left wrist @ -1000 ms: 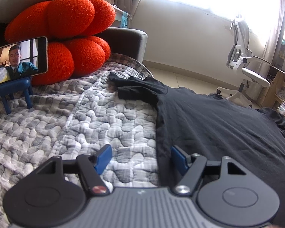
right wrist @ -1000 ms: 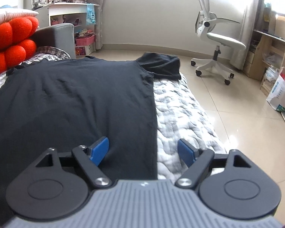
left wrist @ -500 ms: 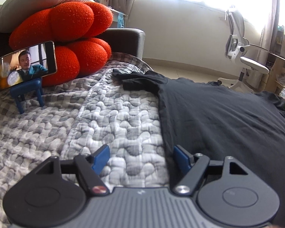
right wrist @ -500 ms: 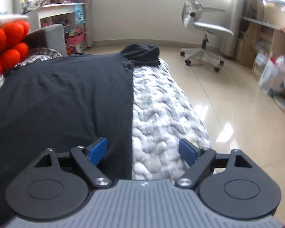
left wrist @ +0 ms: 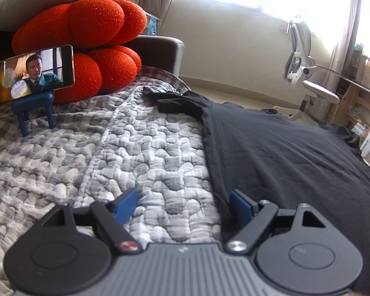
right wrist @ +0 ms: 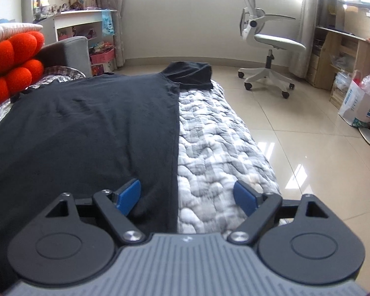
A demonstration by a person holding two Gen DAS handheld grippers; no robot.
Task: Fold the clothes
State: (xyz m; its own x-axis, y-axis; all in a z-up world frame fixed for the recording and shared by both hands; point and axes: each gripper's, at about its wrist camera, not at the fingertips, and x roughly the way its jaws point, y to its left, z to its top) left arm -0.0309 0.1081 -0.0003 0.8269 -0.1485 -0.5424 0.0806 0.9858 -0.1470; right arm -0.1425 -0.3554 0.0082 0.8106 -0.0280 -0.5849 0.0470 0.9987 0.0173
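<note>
A black T-shirt (left wrist: pixel 283 153) (right wrist: pixel 86 128) lies spread flat on a grey checked quilt (left wrist: pixel 111 153) (right wrist: pixel 214 143). My left gripper (left wrist: pixel 183 206) hovers low over the shirt's left side edge near the hem. Its jaws are opening, and the edge runs between its blue pads (left wrist: pixel 239 206) without being pressed. My right gripper (right wrist: pixel 187 194) hangs over the shirt's right side edge, jaws opening too. That edge passes between its pads (right wrist: pixel 129 193) untouched. Both sleeves lie out at the far end.
An orange knotted cushion (left wrist: pixel 86 49) and a phone on a blue stand (left wrist: pixel 32 74) sit at the quilt's left. A dark sofa arm (left wrist: pixel 160 51) is behind. A white office chair (right wrist: pixel 266 49), shelves and a bag (right wrist: pixel 355 103) stand on the tiled floor at the right.
Both grippers' jaws have spread wider. The left gripper has slid left, so more quilt shows between its pads. The right gripper has shifted slightly along the shirt's right edge.
</note>
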